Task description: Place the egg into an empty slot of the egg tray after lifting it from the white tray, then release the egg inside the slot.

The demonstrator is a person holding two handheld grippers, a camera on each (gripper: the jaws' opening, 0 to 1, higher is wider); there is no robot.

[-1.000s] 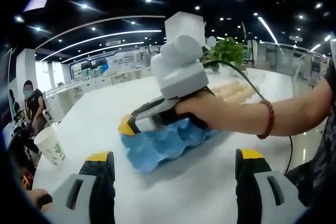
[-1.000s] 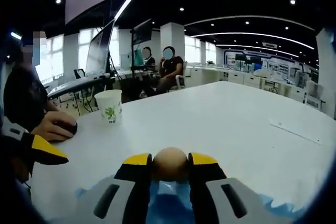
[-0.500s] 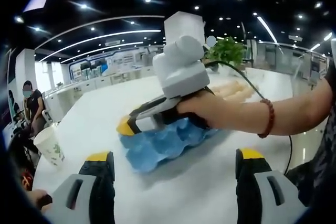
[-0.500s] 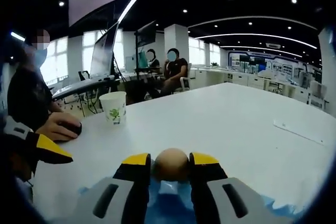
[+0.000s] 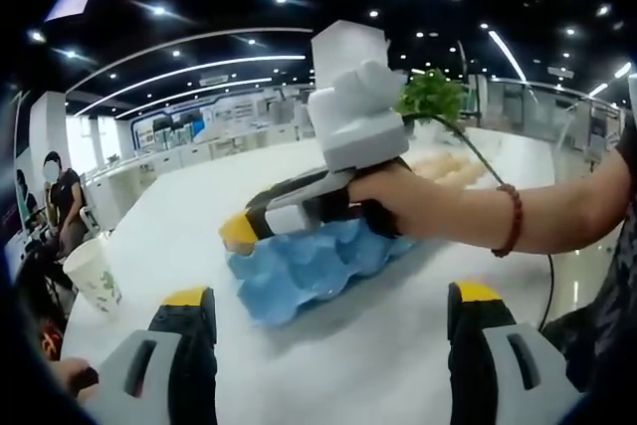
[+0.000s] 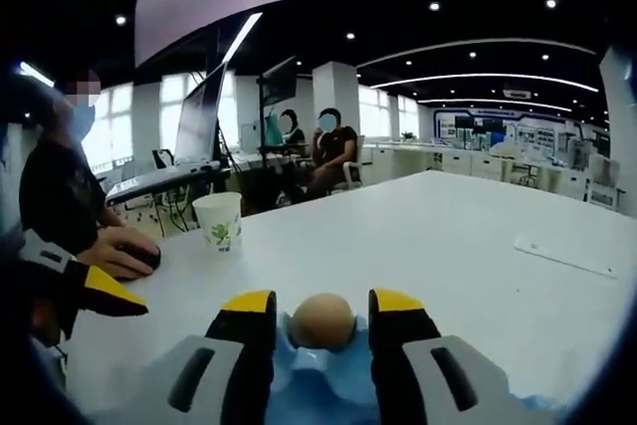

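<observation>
White tabletop (image 6: 478, 276): egg (image 6: 322, 321) upright in blue egg tray (image 5: 304, 271), right gripper (image 6: 323, 308) jaws apart; left gripper (image 5: 328, 298) jaws wide.

Egg (image 6: 322, 321) in egg tray (image 6: 328, 390) slot, paper cup (image 6: 220, 221) beyond, leftward.

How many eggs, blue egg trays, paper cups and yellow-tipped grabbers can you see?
egg: 1
blue egg tray: 1
paper cup: 1
Grabbers: 2, the left gripper and the right gripper
Total: 5
</observation>
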